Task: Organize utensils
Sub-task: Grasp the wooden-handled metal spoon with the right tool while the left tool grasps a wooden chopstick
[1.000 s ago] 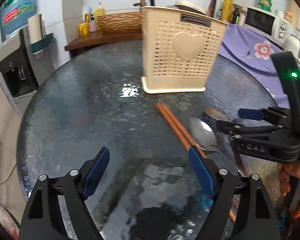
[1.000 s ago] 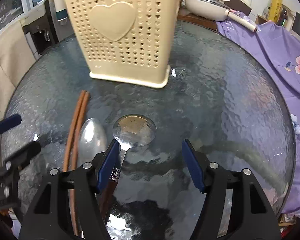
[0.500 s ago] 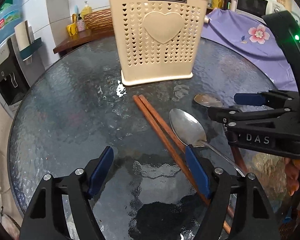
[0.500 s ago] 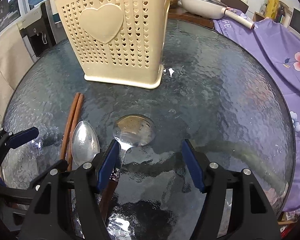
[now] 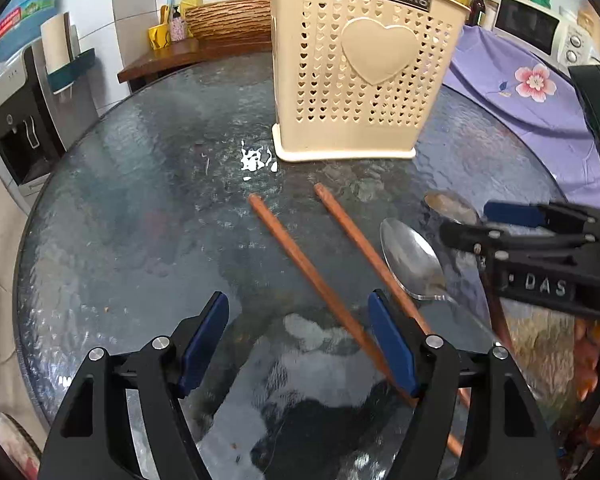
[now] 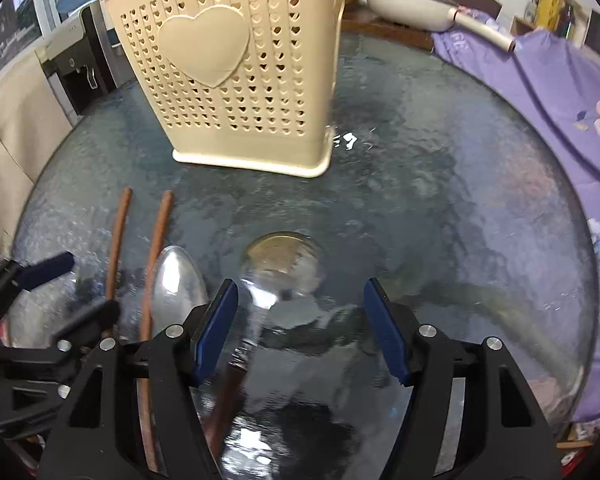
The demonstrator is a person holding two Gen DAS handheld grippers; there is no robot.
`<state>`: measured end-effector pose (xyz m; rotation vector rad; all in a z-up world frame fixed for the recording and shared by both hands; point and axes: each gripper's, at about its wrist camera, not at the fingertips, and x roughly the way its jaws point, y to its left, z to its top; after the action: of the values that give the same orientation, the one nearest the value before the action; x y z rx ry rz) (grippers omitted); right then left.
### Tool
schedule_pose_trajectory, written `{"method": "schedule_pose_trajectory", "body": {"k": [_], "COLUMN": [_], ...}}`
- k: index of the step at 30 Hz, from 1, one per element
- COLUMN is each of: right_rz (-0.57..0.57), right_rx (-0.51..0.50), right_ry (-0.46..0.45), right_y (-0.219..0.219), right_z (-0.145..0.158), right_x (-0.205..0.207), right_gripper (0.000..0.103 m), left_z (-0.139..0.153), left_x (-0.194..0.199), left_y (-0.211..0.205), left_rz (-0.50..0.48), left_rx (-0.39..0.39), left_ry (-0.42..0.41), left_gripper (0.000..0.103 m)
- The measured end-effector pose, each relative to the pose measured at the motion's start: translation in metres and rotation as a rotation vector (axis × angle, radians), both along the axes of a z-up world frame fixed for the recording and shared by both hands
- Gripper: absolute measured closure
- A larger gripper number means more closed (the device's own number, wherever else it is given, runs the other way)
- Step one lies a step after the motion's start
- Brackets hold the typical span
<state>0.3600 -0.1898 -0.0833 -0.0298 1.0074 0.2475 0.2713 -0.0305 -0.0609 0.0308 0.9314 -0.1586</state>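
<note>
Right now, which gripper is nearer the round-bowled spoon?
Right. The round-bowled spoon lies just ahead of the right gripper; the left gripper sits beyond the chopsticks.

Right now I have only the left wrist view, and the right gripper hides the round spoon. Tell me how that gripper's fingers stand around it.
Observer: The right gripper is open. The round spoon has its bowl just ahead of the fingertips, nearer the left finger.
Operator: Give me the handle's line.
Observer: Its brown handle runs back beneath that left finger, not centred in the gap.
Operator: Check the oval spoon.
Observer: The oval spoon lies outside the gap, left of that finger, beside the nearer chopstick.
</note>
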Motion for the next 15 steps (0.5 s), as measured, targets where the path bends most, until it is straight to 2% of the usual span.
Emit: {"method": "schedule_pose_trajectory", "body": {"k": [2, 4, 11, 15], "right_rz": [0.004, -0.001, -0.051, -0.047], "right_rx": [-0.005, -0.019, -0.011, -0.06], "right_ry": [0.007, 0.008, 0.034, 0.026], "right_y": [0.004, 0.007, 0.006, 0.013], "right_z": [0.0, -0.001, 0.0, 0.001], "right_x": [0.003, 0.006, 0.018, 0.021], "right_gripper": [0.038, 0.038, 0.038, 0.055], "left_z": [0.0, 0.001, 0.002, 0.003], "left_x": [0.006, 0.012, 0.025, 0.03], "left_y": [0.0, -0.001, -0.001, -0.005], "left_rz": [0.003, 0.003, 0.013, 0.008], "left_rx": [0.004, 0.011, 0.019, 0.03], "left_ry": [0.002, 0.003, 0.003, 0.001], "left_gripper": [0.037, 0.046, 0.055, 0.059]}}
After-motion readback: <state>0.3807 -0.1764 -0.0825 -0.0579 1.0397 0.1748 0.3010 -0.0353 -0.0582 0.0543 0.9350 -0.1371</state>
